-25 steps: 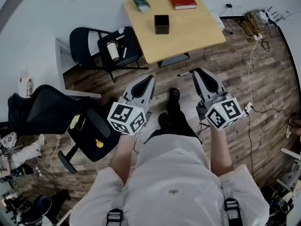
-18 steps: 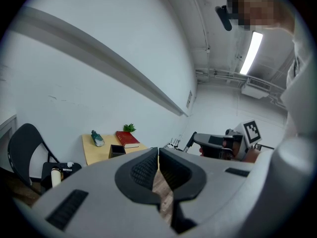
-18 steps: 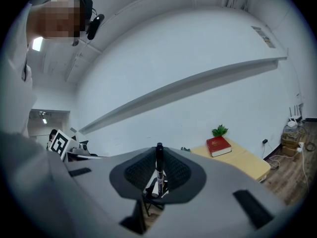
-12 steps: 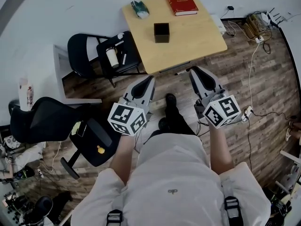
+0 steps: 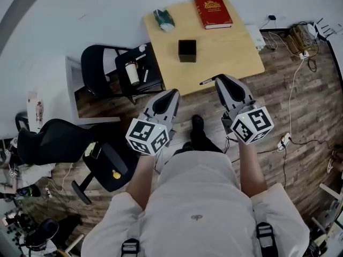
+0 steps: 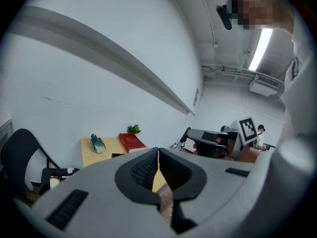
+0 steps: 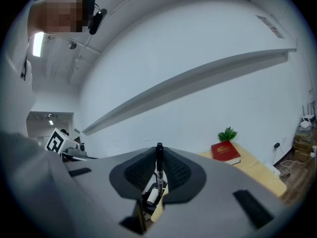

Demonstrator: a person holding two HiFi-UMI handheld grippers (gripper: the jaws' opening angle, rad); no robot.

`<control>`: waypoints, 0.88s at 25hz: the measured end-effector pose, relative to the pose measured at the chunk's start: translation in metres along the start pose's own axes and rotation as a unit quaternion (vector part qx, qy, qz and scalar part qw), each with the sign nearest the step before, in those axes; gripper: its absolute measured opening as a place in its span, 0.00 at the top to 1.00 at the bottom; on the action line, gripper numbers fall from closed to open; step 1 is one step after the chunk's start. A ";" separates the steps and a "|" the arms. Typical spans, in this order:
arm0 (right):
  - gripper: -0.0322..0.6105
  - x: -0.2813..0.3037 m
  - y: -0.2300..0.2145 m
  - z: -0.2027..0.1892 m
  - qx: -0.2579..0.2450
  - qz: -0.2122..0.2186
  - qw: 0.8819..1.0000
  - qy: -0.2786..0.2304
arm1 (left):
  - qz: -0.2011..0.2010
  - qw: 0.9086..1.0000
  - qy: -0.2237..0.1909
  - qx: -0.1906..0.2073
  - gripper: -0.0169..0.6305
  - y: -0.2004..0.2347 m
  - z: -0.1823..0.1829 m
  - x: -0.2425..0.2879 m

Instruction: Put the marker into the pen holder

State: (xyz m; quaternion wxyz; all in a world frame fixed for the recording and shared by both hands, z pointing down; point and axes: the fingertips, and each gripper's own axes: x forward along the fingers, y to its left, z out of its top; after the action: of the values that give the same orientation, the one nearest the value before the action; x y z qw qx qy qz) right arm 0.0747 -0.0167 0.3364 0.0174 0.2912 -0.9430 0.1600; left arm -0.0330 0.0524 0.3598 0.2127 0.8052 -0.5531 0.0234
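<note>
Asker: Marker first, from the head view: where is it?

Watcher: It is clamped in the right gripper [image 5: 216,80]. The marker [image 5: 207,82] sticks out sideways to the left, and its tip shows at the near edge of the wooden table [image 5: 236,42]. The black pen holder [image 5: 187,51] stands near the middle of that table, well apart from the marker.

Asker: And the left gripper?

Watcher: The left gripper [image 5: 174,93] is held off the table's near corner, above the plank floor. A red book [image 5: 213,11] lies at the table's far edge, with a green object [image 5: 164,19] at the far left corner. A black chair [image 5: 102,63] stands left of the table.

Asker: What does the left gripper view show?

Watcher: The left gripper [image 6: 158,155] has its jaws pressed together with nothing between them. Beyond are the table [image 6: 89,153], the red book [image 6: 131,142] and a small plant [image 6: 133,129] by the wall.

Asker: And the right gripper view?

Watcher: The right gripper [image 7: 159,158] has its jaws clenched on the marker [image 7: 158,175], whose dark end pokes up past the tips. To the right, the red book [image 7: 225,151] lies on the table [image 7: 255,168] with the plant [image 7: 227,133] behind it.
</note>
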 end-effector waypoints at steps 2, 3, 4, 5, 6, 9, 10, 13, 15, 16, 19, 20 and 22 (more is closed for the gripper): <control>0.89 0.009 -0.014 0.004 0.000 0.002 1.000 0.000 | 0.003 1.000 0.003 0.001 0.96 0.003 0.004 0.013; 0.89 0.014 -0.021 0.005 0.001 0.003 1.000 0.000 | 0.004 1.000 0.005 0.001 0.96 0.006 0.005 0.020; 0.89 0.018 -0.028 0.006 0.001 0.004 1.000 0.000 | 0.006 1.000 0.006 0.001 0.96 0.008 0.006 0.026; 0.89 0.022 -0.034 0.007 0.002 0.006 1.000 0.001 | 0.008 1.000 0.006 0.000 0.96 0.010 0.007 0.032; 0.89 0.026 -0.040 0.008 0.002 0.007 1.000 0.001 | 0.009 1.000 0.007 -0.001 0.96 0.011 0.008 0.038; 0.89 0.036 -0.054 0.012 0.002 0.013 1.000 0.001 | 0.010 1.000 0.005 -0.004 0.96 0.013 0.013 0.055; 0.89 0.039 -0.057 0.013 0.002 0.016 1.000 0.001 | 0.012 1.000 0.005 -0.004 0.96 0.014 0.014 0.058; 0.89 0.048 -0.064 0.011 0.002 0.025 1.000 0.004 | 0.019 1.000 0.003 -0.005 0.96 0.016 0.015 0.065; 0.89 0.052 -0.066 0.010 0.006 0.029 1.000 0.004 | 0.023 1.000 0.002 -0.007 0.96 0.017 0.015 0.066; 0.89 0.054 -0.066 0.010 0.008 0.031 0.999 0.004 | 0.026 1.000 0.002 -0.008 0.96 0.017 0.015 0.065; 0.89 0.061 -0.065 0.011 0.005 0.039 0.999 0.007 | 0.036 0.999 0.002 -0.013 0.96 0.020 0.016 0.063; 0.89 0.064 -0.065 0.011 0.004 0.042 0.999 0.008 | 0.039 0.999 0.002 -0.014 0.96 0.022 0.016 0.063; 0.89 0.068 -0.066 0.010 0.003 0.044 0.999 0.011 | 0.045 0.999 0.000 -0.017 0.96 0.026 0.017 0.063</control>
State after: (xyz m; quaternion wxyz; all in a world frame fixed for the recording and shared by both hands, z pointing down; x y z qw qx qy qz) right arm 0.0552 -0.1083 0.3548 0.0200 0.2473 -0.9544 0.1662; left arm -0.0354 -0.0169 0.3700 0.2251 0.7758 -0.5890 0.0231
